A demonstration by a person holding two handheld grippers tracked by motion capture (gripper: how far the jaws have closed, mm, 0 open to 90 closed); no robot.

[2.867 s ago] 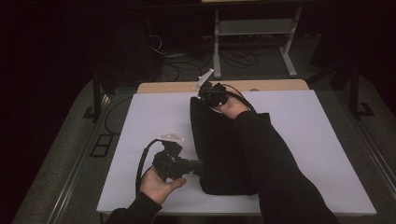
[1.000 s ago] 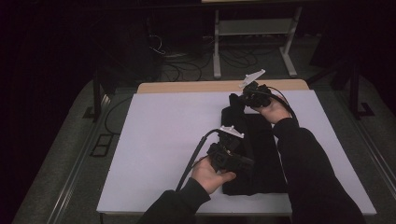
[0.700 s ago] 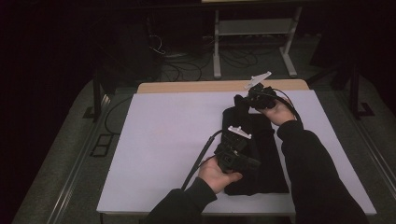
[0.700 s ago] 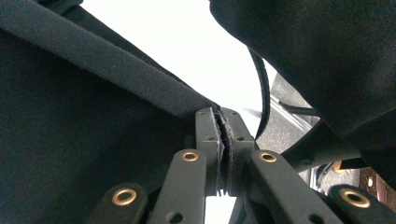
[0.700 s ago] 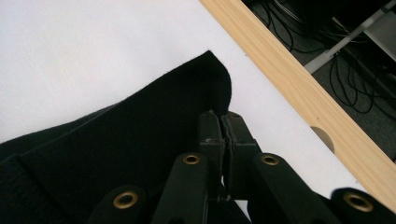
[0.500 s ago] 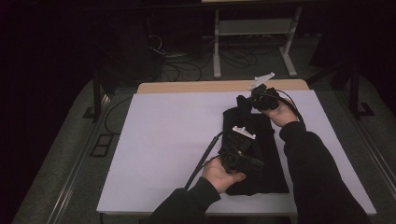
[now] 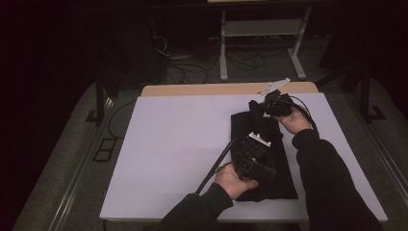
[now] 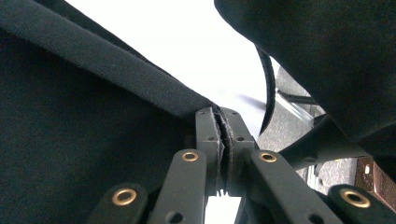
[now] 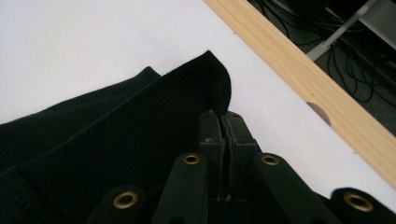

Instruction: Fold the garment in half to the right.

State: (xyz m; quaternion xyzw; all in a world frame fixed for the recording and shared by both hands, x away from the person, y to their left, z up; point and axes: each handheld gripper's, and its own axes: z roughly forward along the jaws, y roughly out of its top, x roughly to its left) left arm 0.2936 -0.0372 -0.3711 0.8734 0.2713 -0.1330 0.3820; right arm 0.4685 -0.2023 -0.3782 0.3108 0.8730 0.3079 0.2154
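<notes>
High view: a black cloth (image 7: 262,159) lies on the right half of the white table (image 7: 173,144), folded into a long strip running from the near edge toward the far edge. The left gripper (image 7: 254,161) sits over the near part of the strip; the right gripper (image 7: 269,102) sits at its far end, close to the wooden strip (image 7: 226,89) along the table's far side.

Left gripper view: the jaws are pressed together with a fold of cloth (image 8: 93,112) pinched between the pads. A thick hem crosses the frame just above the jaw tips. A dark sleeve (image 8: 317,56) hangs over the upper right.

Right gripper view: the jaws are likewise closed, clamped on the cloth (image 9: 140,121) beside its far corner, which curls up slightly off the table (image 9: 93,42).

Reason for the hold: gripping the strip at two points along one edge keeps that edge taut and straight, so the layers stay aligned while the cloth is shifted or folded. The work in hand appears to be folding; the cloth is already narrowed to a strip.

Caution: a pinch on the top layer alone would likely let the lower layers slip.
</notes>
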